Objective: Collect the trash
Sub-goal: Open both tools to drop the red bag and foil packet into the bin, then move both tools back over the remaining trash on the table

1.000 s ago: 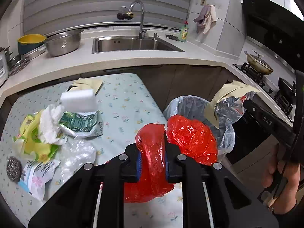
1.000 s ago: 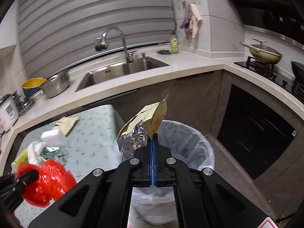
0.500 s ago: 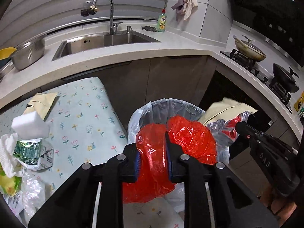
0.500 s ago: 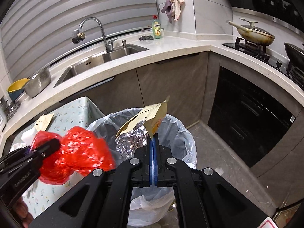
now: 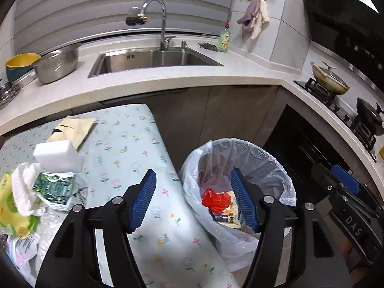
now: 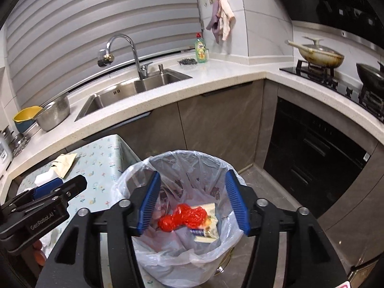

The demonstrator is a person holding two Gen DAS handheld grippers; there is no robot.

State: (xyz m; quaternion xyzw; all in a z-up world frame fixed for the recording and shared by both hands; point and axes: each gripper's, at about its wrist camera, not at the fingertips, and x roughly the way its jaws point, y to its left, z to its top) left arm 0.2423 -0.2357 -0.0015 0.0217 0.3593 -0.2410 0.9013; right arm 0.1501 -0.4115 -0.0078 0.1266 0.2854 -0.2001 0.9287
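Observation:
A bin lined with a clear bag (image 5: 271,165) (image 6: 182,158) stands beside the floral table. A red plastic bag (image 5: 216,199) (image 6: 184,217) and a tan foil packet (image 6: 207,228) lie inside it. My left gripper (image 5: 193,199) is open and empty, straddling the table edge and the bin's rim. My right gripper (image 6: 192,204) is open and empty above the bin. More trash lies on the table at the left: a white sponge (image 5: 57,154), a green wrapper (image 5: 54,188), crumpled tissue (image 5: 22,192), a tan envelope (image 5: 72,129).
The floral table (image 5: 134,148) sits in front of a white counter with a sink (image 5: 153,58). A metal colander (image 5: 57,63) and yellow bowl stand at the left. The stove with pans (image 5: 328,81) is at the right. Dark cabinets stand behind the bin.
Both grippers opened. The red bag dropped from my left gripper and the tan foil packet from my right one; both now lie in the bin.

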